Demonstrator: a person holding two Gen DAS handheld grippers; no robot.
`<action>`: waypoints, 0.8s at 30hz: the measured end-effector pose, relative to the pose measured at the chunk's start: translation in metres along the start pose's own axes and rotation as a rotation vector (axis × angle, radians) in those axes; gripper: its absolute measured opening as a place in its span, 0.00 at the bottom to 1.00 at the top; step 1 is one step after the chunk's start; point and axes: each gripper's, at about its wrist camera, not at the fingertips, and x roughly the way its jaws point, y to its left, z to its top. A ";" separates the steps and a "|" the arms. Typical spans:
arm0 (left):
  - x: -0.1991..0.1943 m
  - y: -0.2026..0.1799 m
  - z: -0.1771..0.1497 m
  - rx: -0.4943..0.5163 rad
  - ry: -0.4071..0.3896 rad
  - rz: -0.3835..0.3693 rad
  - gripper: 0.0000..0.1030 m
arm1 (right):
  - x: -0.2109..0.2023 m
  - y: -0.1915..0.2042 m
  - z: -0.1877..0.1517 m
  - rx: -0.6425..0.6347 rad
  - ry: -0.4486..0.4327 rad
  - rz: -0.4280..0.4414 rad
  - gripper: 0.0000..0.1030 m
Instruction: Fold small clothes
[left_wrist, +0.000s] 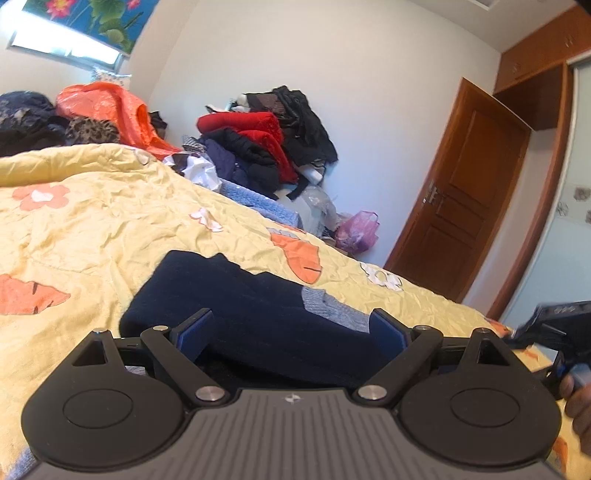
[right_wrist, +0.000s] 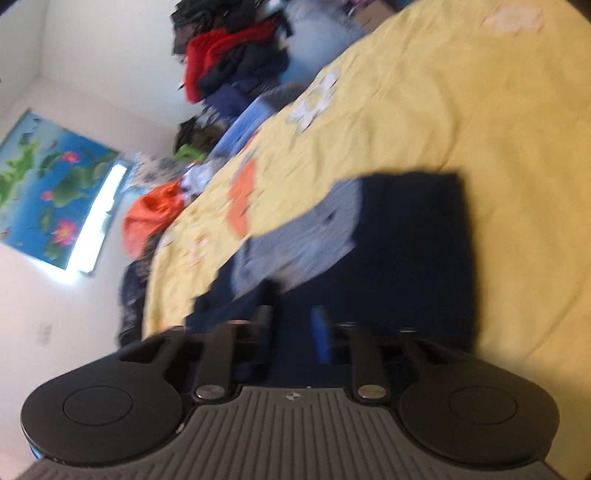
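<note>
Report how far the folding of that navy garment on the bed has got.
Done: the navy garment already lies doubled into a compact block on the yellow bedspread. In hand: the left gripper is open around it; the right gripper, blurred, sits nearly closed at its edge. Left: final fold.

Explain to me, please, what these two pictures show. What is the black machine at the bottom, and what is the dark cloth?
Each picture comes from a camera mounted on a hand-held gripper; a person carries one in each hand. The black parts at the bottom are the gripper itself. In the left camera's view, the left gripper is open, its blue fingers either side of a navy garment with a grey patch, lying on a yellow bedspread. The right camera's view is tilted and blurred: the right gripper looks narrowed over the same garment, but a grasp cannot be confirmed. A clothes pile sits behind.
</note>
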 end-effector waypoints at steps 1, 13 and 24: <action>0.001 0.002 0.000 -0.013 0.007 0.005 0.89 | 0.009 0.008 -0.006 -0.007 0.013 0.020 0.70; 0.001 0.009 0.002 -0.051 -0.001 0.023 0.89 | 0.105 0.054 -0.027 -0.063 0.091 -0.077 0.42; -0.001 0.010 0.002 -0.060 -0.006 0.003 0.89 | 0.000 0.068 -0.003 -0.319 -0.055 -0.110 0.16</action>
